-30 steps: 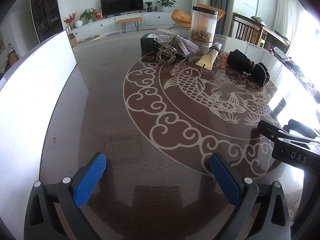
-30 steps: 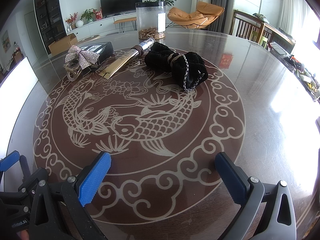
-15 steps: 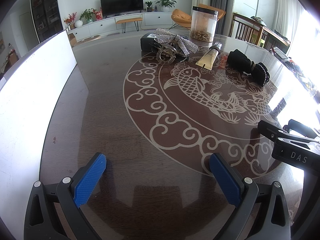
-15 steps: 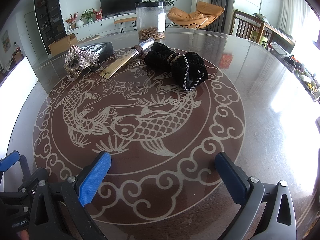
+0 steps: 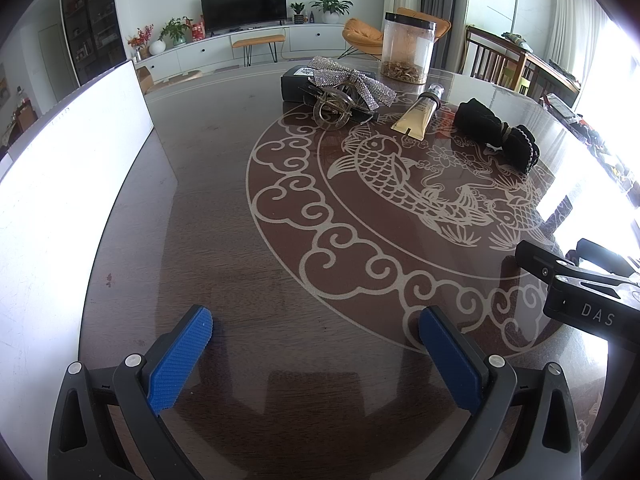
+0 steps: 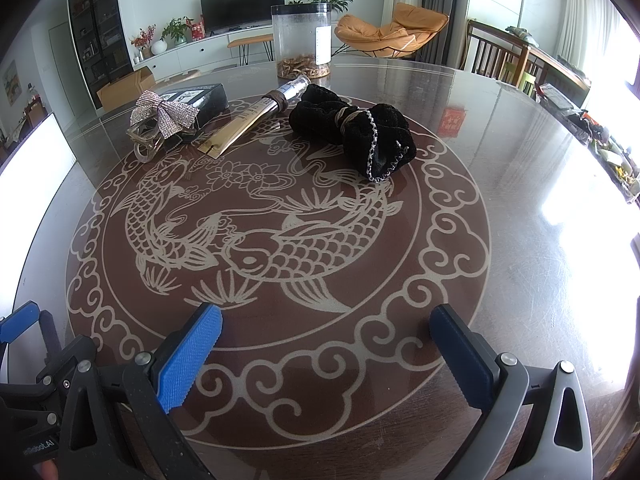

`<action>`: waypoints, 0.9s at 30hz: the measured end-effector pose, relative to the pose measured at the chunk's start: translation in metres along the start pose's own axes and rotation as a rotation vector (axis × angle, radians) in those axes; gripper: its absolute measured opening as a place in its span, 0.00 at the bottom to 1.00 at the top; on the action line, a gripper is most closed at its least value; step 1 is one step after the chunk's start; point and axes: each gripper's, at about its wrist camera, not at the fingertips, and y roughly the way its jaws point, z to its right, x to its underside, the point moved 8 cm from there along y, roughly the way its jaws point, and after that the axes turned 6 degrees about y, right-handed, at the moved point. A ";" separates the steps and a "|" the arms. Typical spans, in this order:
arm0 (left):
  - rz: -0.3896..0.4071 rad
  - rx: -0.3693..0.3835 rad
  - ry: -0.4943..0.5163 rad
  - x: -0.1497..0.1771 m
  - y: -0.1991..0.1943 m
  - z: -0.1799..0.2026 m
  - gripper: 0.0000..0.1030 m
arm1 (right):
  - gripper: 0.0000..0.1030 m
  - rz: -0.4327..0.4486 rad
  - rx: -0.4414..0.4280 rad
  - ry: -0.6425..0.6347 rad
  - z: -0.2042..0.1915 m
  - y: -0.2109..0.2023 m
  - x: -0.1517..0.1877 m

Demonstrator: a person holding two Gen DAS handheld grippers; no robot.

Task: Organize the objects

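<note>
Objects are waiting in a loose cluster at the far side of the round worktop (image 6: 520, 208): a clear jar (image 6: 302, 42), a dark box (image 6: 198, 104), a black scrunchie (image 6: 352, 130), a gold tube (image 6: 244, 124) and a sparkly bow clip (image 6: 164, 118). Left hand-held gripper (image 5: 316, 344) and right hand-held gripper (image 6: 326, 340) are hovering near the front edge, jaws spread wide and empty, seemingly ready to reach.
</note>
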 end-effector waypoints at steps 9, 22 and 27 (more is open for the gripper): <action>0.000 0.000 0.000 0.000 0.000 0.000 1.00 | 1.00 0.000 0.000 0.000 0.000 0.000 0.000; 0.082 0.073 -0.249 -0.133 0.033 -0.001 1.00 | 1.00 0.000 0.000 0.000 0.000 0.001 0.000; 0.025 -0.043 -0.289 -0.184 0.096 -0.008 1.00 | 1.00 0.000 0.000 0.000 0.000 0.001 0.000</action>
